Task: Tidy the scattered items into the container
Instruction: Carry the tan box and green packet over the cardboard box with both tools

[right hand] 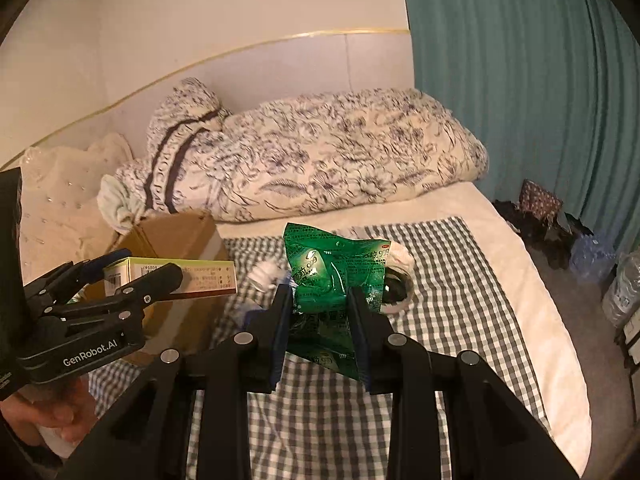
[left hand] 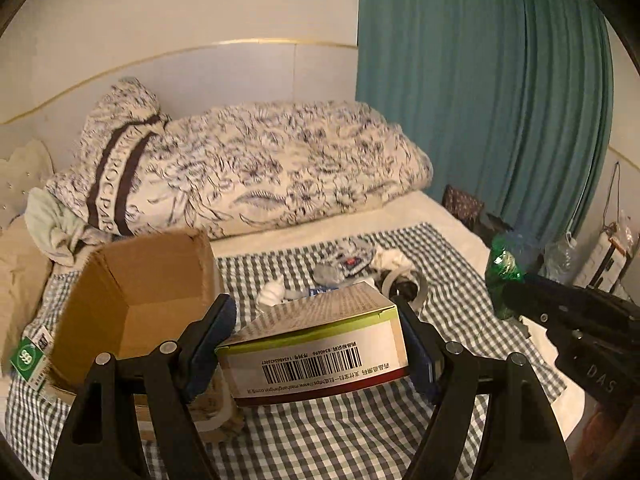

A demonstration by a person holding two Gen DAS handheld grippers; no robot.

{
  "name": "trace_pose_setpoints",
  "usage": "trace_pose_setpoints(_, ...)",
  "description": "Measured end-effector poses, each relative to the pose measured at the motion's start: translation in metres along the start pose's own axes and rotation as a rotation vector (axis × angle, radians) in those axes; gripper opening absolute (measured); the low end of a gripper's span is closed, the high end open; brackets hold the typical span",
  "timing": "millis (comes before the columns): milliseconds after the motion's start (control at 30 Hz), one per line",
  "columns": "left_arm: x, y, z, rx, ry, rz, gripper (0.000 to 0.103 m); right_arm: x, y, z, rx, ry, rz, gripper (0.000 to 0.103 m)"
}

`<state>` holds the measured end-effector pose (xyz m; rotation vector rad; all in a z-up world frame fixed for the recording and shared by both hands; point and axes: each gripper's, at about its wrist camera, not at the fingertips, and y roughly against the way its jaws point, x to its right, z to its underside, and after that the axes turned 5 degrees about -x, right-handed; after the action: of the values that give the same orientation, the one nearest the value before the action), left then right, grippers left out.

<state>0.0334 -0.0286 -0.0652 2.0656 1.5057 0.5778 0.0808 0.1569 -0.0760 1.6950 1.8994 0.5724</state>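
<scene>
My left gripper [left hand: 316, 336] is shut on a white medicine box [left hand: 320, 344] with a green and red edge and a barcode, held above the checked cloth just right of the open cardboard box [left hand: 140, 292]. The medicine box also shows in the right wrist view [right hand: 180, 276], beside the cardboard box [right hand: 176, 236]. My right gripper [right hand: 320, 308] is shut on a green foil packet [right hand: 336, 268] held above the cloth. The packet [left hand: 502, 276] shows at the right in the left wrist view. A roll of tape [left hand: 404, 284], white socks [left hand: 272, 294] and small items lie on the cloth behind.
A grey checked cloth [left hand: 320, 440] covers the bed. A flowered duvet [left hand: 260, 164] is piled at the back by the headboard. A teal curtain [left hand: 480, 100] hangs at right. Bottles and clutter [right hand: 592, 256] sit on the floor past the bed's right edge.
</scene>
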Motion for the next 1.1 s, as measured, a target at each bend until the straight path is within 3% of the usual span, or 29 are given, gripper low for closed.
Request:
trace_pose_setpoints(567, -0.058, 0.074, -0.023, 0.106, 0.112, -0.112, 0.079, -0.045, 0.043, -0.026, 0.118, 0.025, -0.076, 0.028)
trace_pose_setpoints(833, -0.092, 0.097, -0.03, 0.178, 0.126, -0.214, 0.079, -0.075, 0.043, -0.044, 0.144, 0.045, -0.143, 0.028)
trace_pose_setpoints(1100, -0.13, 0.102, -0.035, 0.173, 0.16, -0.261, 0.079, -0.104, 0.034, -0.057, 0.145, 0.079, -0.187, 0.028)
